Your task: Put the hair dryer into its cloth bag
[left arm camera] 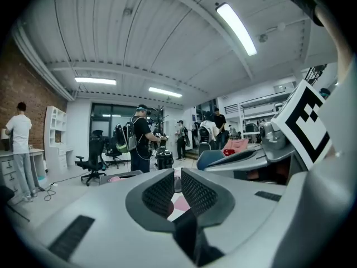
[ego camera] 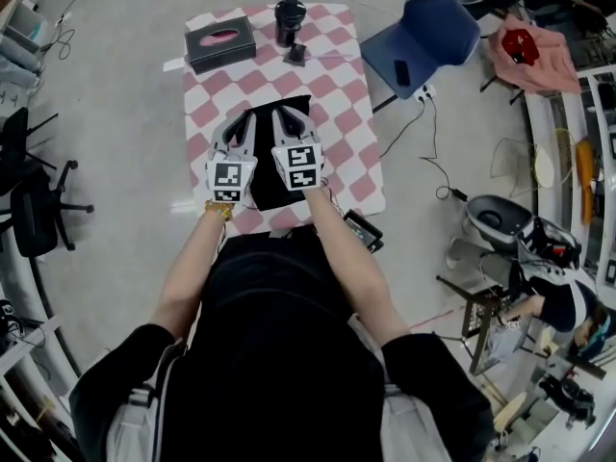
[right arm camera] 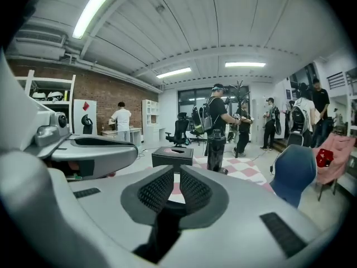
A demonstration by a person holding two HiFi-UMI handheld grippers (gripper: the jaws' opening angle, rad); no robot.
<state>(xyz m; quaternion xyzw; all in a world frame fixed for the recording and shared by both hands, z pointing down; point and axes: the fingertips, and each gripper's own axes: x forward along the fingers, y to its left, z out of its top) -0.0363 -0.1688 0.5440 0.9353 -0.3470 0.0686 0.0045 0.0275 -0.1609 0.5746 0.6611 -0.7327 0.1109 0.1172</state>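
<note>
Cloth bag [ego camera: 264,142] partly hidden under left gripper [ego camera: 238,123], right gripper [ego camera: 289,119], both closed

Bright even light from ceiling tubes [left arm camera: 237,29], soft shadows, strong fisheye bending at edges

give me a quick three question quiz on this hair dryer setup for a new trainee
1. True or false: the hair dryer is already inside the cloth bag.
2. What lies left of the hair dryer on the checked tablecloth in the head view? A) a kettle B) a tissue box C) a laptop
3. Which hand-held gripper is nearer the blue chair?

Key:
1. False. It stands upright at the far end of the table, apart from the bag.
2. B
3. The right hand-held gripper.
</note>
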